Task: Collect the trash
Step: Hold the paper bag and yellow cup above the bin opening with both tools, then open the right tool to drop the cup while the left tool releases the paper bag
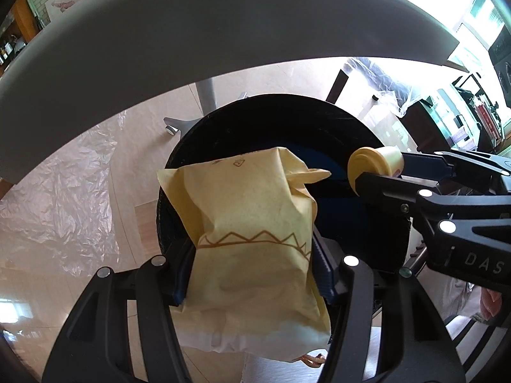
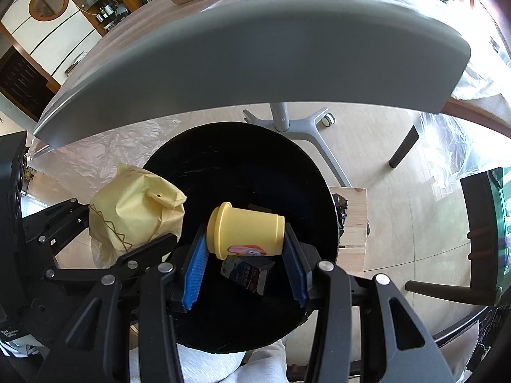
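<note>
Both tools over the black bin (image 2: 242, 159), beneath the table (image 2: 255, 57) edge. Left tool (image 1: 252, 274) clamps yellow paper bag (image 1: 252, 223); right tool (image 2: 244, 252) grips yellow cup (image 2: 246, 233). Drop-off stage. Next: release both squarely inside the rim; carton (image 2: 247, 273) lies within already.

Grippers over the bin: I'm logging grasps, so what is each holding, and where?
Left gripper: yellow paper bag, clamped across its middle. Right gripper: yellow plastic cup, held by its sides, lying sideways above the black bin.

1 yellow wrapper (image 1: 252, 233), 1 yellow cup (image 2: 246, 234), 1 carton (image 2: 247, 273), 1 bin (image 2: 242, 159)
</note>
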